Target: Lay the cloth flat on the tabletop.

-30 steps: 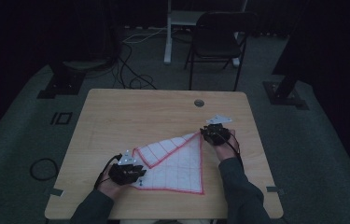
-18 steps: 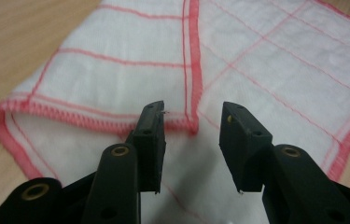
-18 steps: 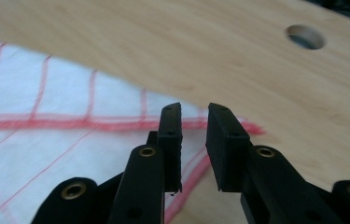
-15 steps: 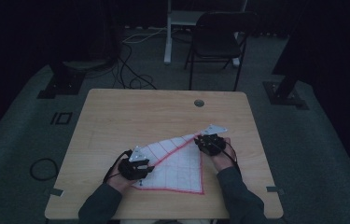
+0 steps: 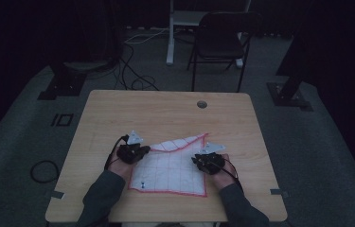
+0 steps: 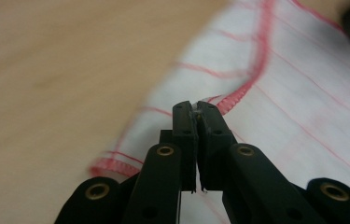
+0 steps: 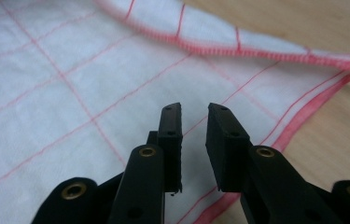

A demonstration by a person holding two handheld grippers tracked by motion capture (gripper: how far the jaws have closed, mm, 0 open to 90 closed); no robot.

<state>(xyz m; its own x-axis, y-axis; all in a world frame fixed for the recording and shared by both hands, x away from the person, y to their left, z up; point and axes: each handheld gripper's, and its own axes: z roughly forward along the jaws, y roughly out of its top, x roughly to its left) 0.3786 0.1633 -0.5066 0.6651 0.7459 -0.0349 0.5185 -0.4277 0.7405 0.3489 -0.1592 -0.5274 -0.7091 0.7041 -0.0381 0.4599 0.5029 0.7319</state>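
Wooden table holds a white cloth with red lines on its near half. At the cloth's right side, the right gripper hangs low over it, jaws a little apart with nothing between them, likely ready to pick up an edge. At the left, the left gripper has just been closing its jaws and now pinches the folded red hem, probably to fold it. Farther back stands a dark chair.

Blurred tabletop and far cloth beyond the left claw (pinched fabric barely discernible)
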